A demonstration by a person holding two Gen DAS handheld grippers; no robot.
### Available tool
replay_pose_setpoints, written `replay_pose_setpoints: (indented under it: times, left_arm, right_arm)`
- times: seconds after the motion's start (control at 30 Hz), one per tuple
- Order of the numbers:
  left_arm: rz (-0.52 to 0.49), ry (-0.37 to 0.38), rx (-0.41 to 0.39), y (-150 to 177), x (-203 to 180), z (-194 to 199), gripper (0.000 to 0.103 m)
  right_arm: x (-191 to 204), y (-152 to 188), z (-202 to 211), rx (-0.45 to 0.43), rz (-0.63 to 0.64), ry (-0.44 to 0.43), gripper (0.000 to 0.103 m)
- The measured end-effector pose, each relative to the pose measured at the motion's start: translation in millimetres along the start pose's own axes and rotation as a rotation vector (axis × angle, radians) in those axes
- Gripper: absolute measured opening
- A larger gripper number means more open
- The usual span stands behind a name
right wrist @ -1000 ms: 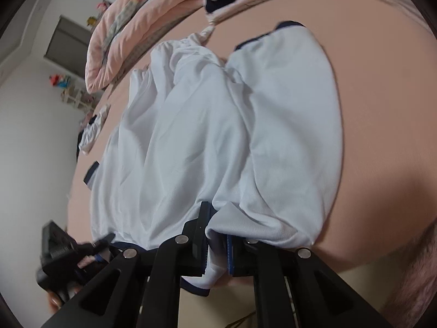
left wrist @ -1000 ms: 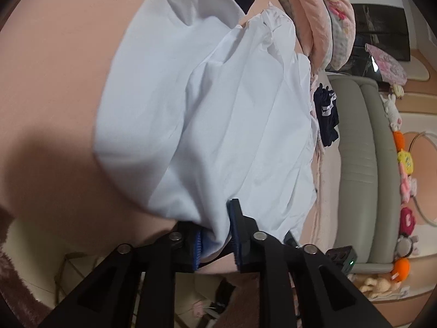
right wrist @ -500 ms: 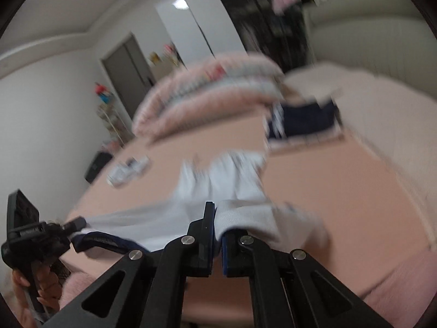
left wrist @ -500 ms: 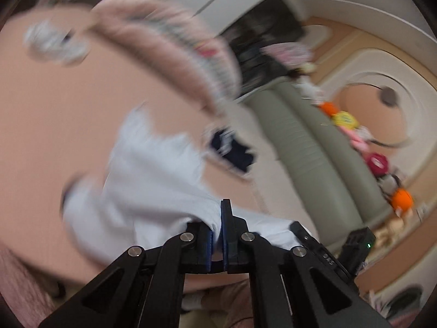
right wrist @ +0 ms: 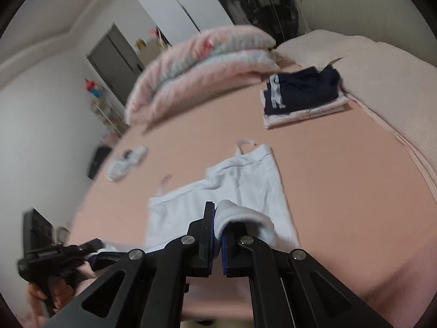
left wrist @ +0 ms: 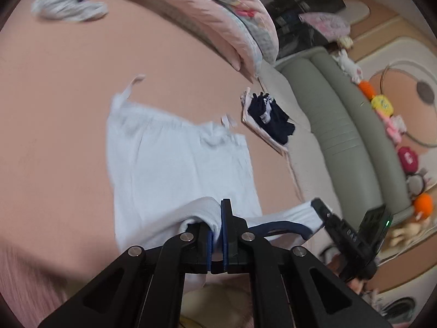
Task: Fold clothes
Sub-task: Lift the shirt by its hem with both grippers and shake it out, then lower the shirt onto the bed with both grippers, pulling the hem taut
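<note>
A white garment (left wrist: 177, 164) with a dark navy hem lies partly on the pink bed, its near end lifted. My left gripper (left wrist: 217, 218) is shut on a bunched fold of its near edge. My right gripper (right wrist: 217, 224) is shut on another fold of the same white garment (right wrist: 232, 188). The hem stretches between the two grippers. In the left wrist view the right gripper (left wrist: 327, 218) shows at the lower right; in the right wrist view the left gripper (right wrist: 90, 246), in a hand, shows at the lower left. The garment's far end, with thin straps, rests flat on the bed.
A folded stack of dark and pale clothes (right wrist: 303, 95) sits at the bed's far right. A small crumpled white item (right wrist: 125, 162) lies at the far left. Rolled pink bedding (right wrist: 202, 65) lines the head of the bed. A grey-green padded headboard (left wrist: 341, 125) with soft toys is beyond.
Both grippers closed on the garment's near edge and rose, lifting that edge off the bed. The views swung up from close on the cloth to show the whole bed.
</note>
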State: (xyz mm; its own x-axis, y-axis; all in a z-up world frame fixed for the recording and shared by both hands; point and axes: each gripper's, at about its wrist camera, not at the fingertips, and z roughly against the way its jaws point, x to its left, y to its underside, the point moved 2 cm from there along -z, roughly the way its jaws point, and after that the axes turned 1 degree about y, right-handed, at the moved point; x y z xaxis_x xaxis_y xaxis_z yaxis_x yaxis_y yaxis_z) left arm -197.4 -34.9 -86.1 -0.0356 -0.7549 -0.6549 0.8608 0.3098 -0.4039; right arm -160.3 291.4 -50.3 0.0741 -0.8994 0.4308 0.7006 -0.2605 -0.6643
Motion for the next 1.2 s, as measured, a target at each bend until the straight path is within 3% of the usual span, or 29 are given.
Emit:
replay_pose_setpoints:
  times: [0.1,0.23,0.33,0.43,0.53,0.6,0.77,0.87,0.97,1.07,1.2]
  left_arm:
    - [-0.117,0.042,-0.079,-80,-41,17,0.004]
    - [-0.4,0.021,-0.325,-155,-154,109,0.004]
    - [-0.495,0.006,-0.448,-163,-195,166,0.004]
    - [-0.555,-0.016,-0.535,-158,-216,210,0.005]
    - [-0.541,-0.046,-0.515,-132,-197,201,0.005]
    - [-0.511,-0.078,-0.451,-109,-169,176,0.005]
    - [-0.336,-0.11,-0.091,-52,-62,57,0.005]
    - [-0.253,-0.207,0.099,-14,0,-14,0.004]
    - [-0.194,-0.262,0.234,22,46,-64,0.004]
    - [-0.169,-0.3,0.267,44,61,-78,0.004]
    - [-0.095,-0.28,0.222,55,66,-72,0.005]
  right_arm:
    - [11,-59,-35,-0.042,0.024,-0.007,0.002]
    - [59,-168,13,-0.283,0.063,-0.101,0.002]
    - [96,-221,82,-0.472,0.103,-0.173,0.002]
    - [122,-234,133,-0.586,0.152,-0.221,0.002]
    - [131,-207,146,-0.577,0.18,-0.236,0.002]
    - [125,-172,133,-0.522,0.179,-0.214,0.002]
    - [76,-53,48,-0.273,0.132,-0.059,0.002]
    - [30,24,-13,-0.092,0.088,0.047,0.002]
    - [-10,74,-58,0.063,0.011,0.088,0.002]
    - [-26,100,-75,0.132,0.007,0.13,0.002]
    - [-27,102,-79,0.173,0.01,0.124,0.002]
